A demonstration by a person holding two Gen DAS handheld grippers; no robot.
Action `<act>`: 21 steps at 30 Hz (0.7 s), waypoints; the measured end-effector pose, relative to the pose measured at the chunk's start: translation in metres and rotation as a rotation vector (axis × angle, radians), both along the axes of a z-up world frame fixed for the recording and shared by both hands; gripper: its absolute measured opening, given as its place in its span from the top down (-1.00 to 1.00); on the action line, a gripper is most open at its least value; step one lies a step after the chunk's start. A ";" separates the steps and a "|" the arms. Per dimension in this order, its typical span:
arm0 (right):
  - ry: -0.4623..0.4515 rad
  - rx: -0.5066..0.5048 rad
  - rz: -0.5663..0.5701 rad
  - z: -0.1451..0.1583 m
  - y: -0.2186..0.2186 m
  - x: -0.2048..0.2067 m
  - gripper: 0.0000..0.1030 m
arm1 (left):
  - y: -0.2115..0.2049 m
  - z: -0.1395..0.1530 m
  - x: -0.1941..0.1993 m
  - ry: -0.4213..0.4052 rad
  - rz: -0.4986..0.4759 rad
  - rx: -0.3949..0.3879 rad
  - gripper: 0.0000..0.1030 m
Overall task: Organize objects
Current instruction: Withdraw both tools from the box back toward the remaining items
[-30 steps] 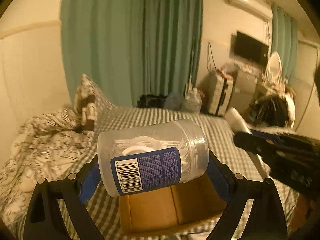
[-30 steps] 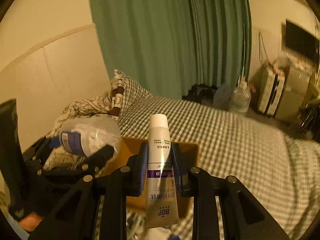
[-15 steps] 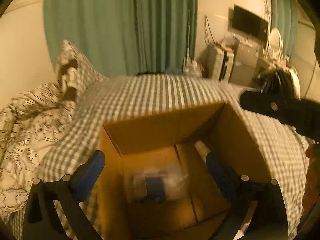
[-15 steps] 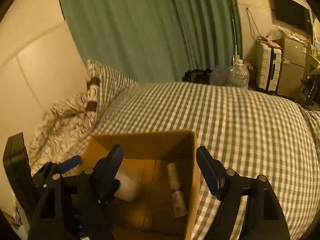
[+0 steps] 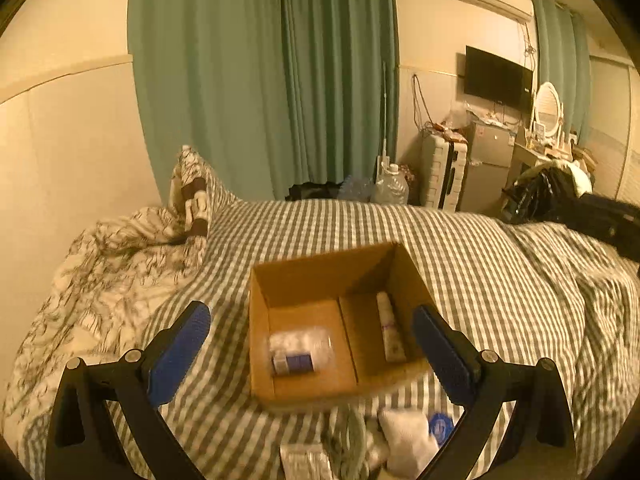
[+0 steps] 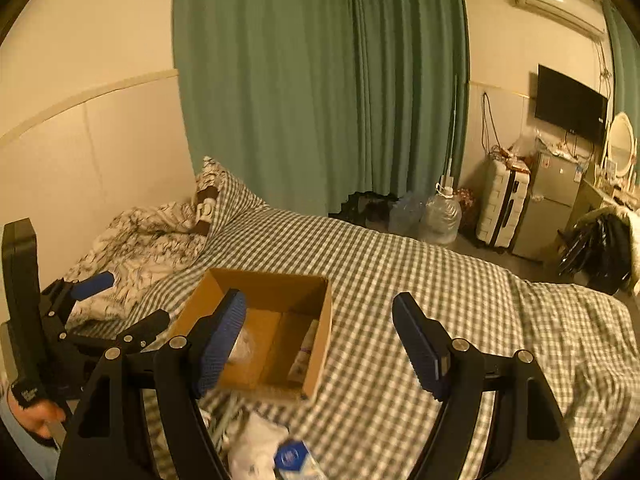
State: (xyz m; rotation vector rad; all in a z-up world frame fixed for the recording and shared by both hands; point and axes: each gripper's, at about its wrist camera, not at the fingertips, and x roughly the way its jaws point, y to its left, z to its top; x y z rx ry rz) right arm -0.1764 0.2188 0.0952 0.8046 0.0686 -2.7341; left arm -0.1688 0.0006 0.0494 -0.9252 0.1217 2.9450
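Observation:
An open cardboard box (image 5: 262, 288) (image 6: 320, 344) sits on the checked bedspread. A clear jar of floss picks with a blue label (image 5: 298, 350) lies in its left half, and a white tube (image 5: 390, 330) (image 6: 302, 358) lies in its right half. My left gripper (image 5: 310, 348) is open and empty, held above and before the box. My right gripper (image 6: 320, 340) is open and empty, to the right of the box. Several small white packets (image 5: 404, 436) (image 6: 256, 440) and a blue-labelled pack (image 6: 294, 458) lie on the bed in front of the box.
A patterned duvet and pillow (image 5: 132, 264) lie at the left by the wall. Green curtains (image 5: 264, 80) hang behind the bed. Water jugs (image 6: 440, 214), a suitcase (image 6: 504, 212) and a small fridge (image 6: 554, 188) stand beyond the bed at the right.
Both grippers opened: the jar dropped from the left and the tube from the right into the box. Both grippers then pulled back and up away from the box.

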 end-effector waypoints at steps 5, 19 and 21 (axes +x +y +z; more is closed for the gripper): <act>-0.002 0.082 0.013 -0.028 0.010 0.040 -0.46 | 0.003 -0.041 0.036 -0.041 0.021 -0.036 -1.00; -0.207 0.186 0.091 -0.212 0.017 0.057 -0.46 | 0.013 -0.178 0.048 -0.175 0.052 -0.127 -1.00; -0.254 0.193 0.124 -0.231 0.013 0.052 -0.46 | 0.012 -0.187 0.046 -0.204 0.033 -0.144 -0.99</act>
